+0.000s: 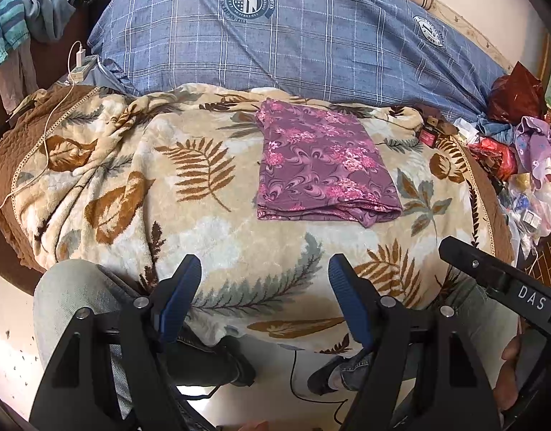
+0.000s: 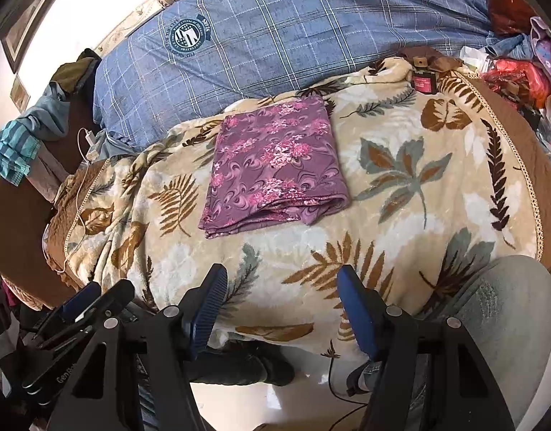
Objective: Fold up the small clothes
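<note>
Two views examined. Left wrist view: left gripper jaws apart, holding nothing, above the near edge of the leaf-print blanket. Purple floral cloth lies folded mid-blanket toward its far edge. Right gripper body reads "DAS". Blue checked duvet carries a round crest reading "STARS".

Right wrist view: right gripper jaws apart, empty; the cloth is well apart from it.

Black angular frames on left gripper and right gripper; ribbed blue pads; silver screws; white "DAS" lettering; pale grey trouser knees.
</note>
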A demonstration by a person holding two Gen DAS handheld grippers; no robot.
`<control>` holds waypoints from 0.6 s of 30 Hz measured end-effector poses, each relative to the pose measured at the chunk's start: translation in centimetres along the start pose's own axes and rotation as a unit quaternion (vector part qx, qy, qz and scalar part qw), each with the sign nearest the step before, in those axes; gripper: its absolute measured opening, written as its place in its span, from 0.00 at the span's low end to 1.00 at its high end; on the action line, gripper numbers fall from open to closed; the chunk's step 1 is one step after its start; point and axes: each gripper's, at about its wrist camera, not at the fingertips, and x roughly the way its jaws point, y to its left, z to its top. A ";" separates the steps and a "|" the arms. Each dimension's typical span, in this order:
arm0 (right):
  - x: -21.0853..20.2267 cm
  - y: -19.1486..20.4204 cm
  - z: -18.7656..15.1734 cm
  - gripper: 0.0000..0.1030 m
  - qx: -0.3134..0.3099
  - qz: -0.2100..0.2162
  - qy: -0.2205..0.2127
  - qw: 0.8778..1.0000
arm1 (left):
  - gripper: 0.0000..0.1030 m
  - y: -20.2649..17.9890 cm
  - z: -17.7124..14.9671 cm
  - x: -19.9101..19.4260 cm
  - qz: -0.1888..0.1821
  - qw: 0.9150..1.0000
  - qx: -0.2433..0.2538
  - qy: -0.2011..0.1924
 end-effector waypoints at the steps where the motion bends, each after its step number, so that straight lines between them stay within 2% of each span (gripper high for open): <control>1: 0.0 0.0 0.0 0.64 -0.001 0.000 0.000 1.000 | 0.71 0.0 0.1 0.0 0.001 1.000 0.001 0.000; 18: 0.0 -0.1 0.2 0.64 0.000 -0.002 -0.001 1.000 | 0.71 0.1 0.1 0.1 0.006 1.000 0.001 0.004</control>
